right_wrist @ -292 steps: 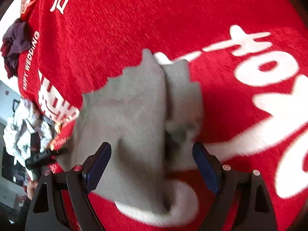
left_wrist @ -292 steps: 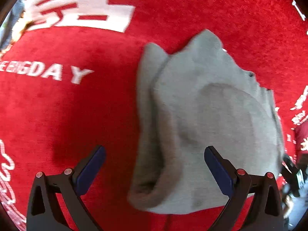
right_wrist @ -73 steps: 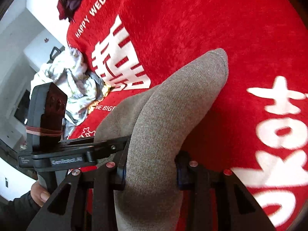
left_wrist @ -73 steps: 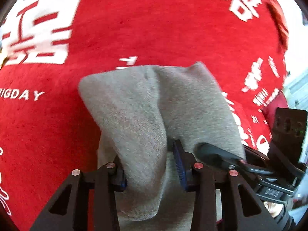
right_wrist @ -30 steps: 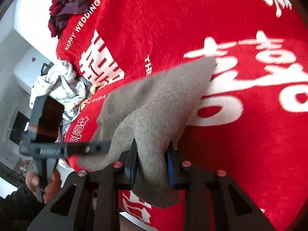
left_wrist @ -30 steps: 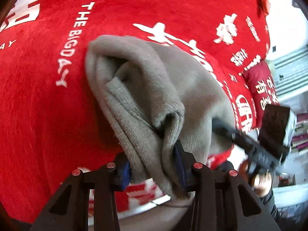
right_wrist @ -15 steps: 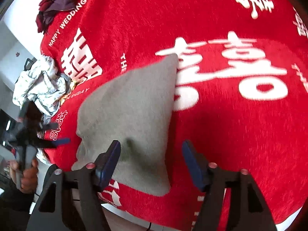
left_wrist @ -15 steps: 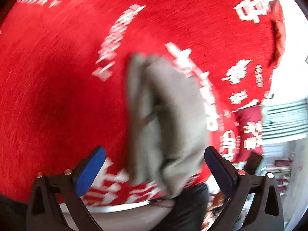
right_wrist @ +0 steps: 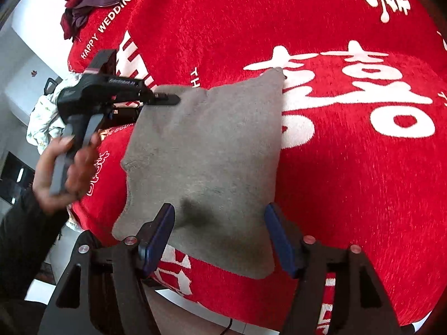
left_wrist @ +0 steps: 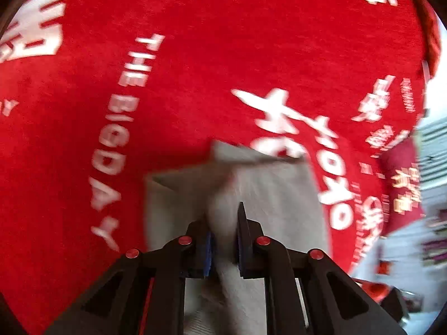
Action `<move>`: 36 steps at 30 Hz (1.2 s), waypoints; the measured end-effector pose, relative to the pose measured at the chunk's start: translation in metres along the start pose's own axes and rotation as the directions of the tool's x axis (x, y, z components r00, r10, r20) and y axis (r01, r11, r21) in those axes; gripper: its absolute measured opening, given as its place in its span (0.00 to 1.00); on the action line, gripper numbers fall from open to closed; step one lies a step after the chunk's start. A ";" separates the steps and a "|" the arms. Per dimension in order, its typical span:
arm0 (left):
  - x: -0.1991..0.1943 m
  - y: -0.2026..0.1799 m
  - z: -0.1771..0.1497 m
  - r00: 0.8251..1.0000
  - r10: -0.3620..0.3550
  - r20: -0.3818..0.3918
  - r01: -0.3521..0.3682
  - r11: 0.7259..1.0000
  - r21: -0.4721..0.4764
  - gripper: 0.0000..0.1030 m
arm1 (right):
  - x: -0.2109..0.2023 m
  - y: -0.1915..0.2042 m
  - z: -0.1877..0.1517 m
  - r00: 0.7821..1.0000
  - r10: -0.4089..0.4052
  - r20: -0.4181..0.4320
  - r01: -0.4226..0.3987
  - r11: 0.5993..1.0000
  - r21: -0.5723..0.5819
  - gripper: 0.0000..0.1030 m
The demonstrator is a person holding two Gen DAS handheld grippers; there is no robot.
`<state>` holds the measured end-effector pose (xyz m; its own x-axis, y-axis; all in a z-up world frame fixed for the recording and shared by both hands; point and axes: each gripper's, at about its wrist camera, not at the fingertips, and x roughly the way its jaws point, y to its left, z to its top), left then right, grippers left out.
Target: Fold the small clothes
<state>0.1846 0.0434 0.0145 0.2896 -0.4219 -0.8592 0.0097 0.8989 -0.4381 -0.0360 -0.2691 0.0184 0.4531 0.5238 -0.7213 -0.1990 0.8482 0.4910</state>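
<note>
The folded grey garment [right_wrist: 206, 150] lies flat on the red cloth [right_wrist: 349, 195] near its front edge. The left gripper [left_wrist: 223, 240] has just been closing and pinches a raised fold at the garment's left edge; the right gripper [right_wrist: 220, 237] hovers with jaws apart over its near edge, gripping nothing.

The red cloth [right_wrist: 349, 181] carries white print: "HAPPY WEDDING" at ten o'clock in the right wrist view, "THE BIGDAY" at nine o'clock in the left wrist view.
</note>
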 end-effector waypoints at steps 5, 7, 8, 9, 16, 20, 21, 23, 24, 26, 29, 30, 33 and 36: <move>-0.022 -0.001 -0.025 0.991 0.127 0.035 -0.130 0.985 0.113 0.16 | -0.015 0.019 0.006 0.994 -0.083 0.074 0.089 0.992 -0.085 0.69; -0.044 -0.015 -0.045 0.993 0.094 0.076 -0.105 0.982 0.155 0.16 | -0.018 0.038 0.010 0.990 -0.093 0.109 0.111 0.979 -0.171 0.77; -0.050 -0.026 -0.057 0.996 0.052 0.074 -0.064 0.983 0.175 0.16 | -0.015 0.046 0.012 0.989 -0.105 0.108 0.126 0.969 -0.210 0.77; -0.055 -0.039 -0.069 0.997 0.040 0.072 -0.054 0.976 0.211 0.20 | -0.010 0.056 0.014 0.987 -0.126 0.099 0.148 0.955 -0.257 0.77; -0.040 -0.100 -0.131 0.979 0.100 0.180 -0.167 0.898 0.408 1.00 | -0.001 0.062 -0.005 0.984 -0.170 0.048 0.176 0.935 -0.306 0.77; 0.022 -0.067 -0.123 0.956 0.284 0.070 -0.291 0.903 0.316 1.00 | -0.005 0.047 -0.020 0.977 -0.213 0.025 0.212 0.938 -0.276 0.77; 0.025 -0.051 -0.119 0.974 0.220 0.056 -0.228 0.940 0.256 1.00 | -0.007 0.044 -0.022 0.976 -0.215 0.024 0.214 0.940 -0.267 0.77; 0.023 -0.035 -0.113 0.986 0.158 0.042 -0.163 0.970 0.177 1.00 | -0.009 0.040 -0.026 0.976 -0.219 0.019 0.216 0.943 -0.252 0.77; 0.023 -0.028 -0.110 0.991 0.133 0.023 -0.135 0.980 0.147 1.00 | -0.008 0.038 -0.028 0.976 -0.219 0.012 0.215 0.946 -0.245 0.77; 0.025 -0.025 -0.106 0.993 0.119 0.023 -0.121 0.982 0.146 1.00 | -0.005 0.037 -0.031 0.977 -0.215 -0.006 0.208 0.949 -0.236 0.77; 0.020 -0.031 -0.106 0.989 0.144 0.046 -0.149 0.974 0.168 1.00 | -0.009 0.042 -0.027 0.979 -0.204 0.019 0.203 0.950 -0.236 0.77; 0.013 -0.035 -0.108 0.981 0.176 0.078 -0.187 0.964 0.187 1.00 | -0.012 0.045 -0.023 0.981 -0.192 0.037 0.195 0.952 -0.237 0.77; -0.004 -0.039 -0.113 0.966 0.215 0.143 -0.242 0.946 0.214 1.00 | -0.012 0.059 -0.013 0.985 -0.160 0.067 0.172 0.947 -0.270 0.77; -0.019 -0.042 -0.116 0.949 0.252 0.189 -0.290 0.933 0.212 1.00 | 0.004 0.072 -0.008 0.982 -0.180 0.053 0.188 0.927 -0.324 0.77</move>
<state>0.0674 0.0004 0.0185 0.4586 -0.1515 -0.8756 0.1280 0.9863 -0.1036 -0.0560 -0.2052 0.0469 0.5271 0.3574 -0.7710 -0.3812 0.9103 0.1613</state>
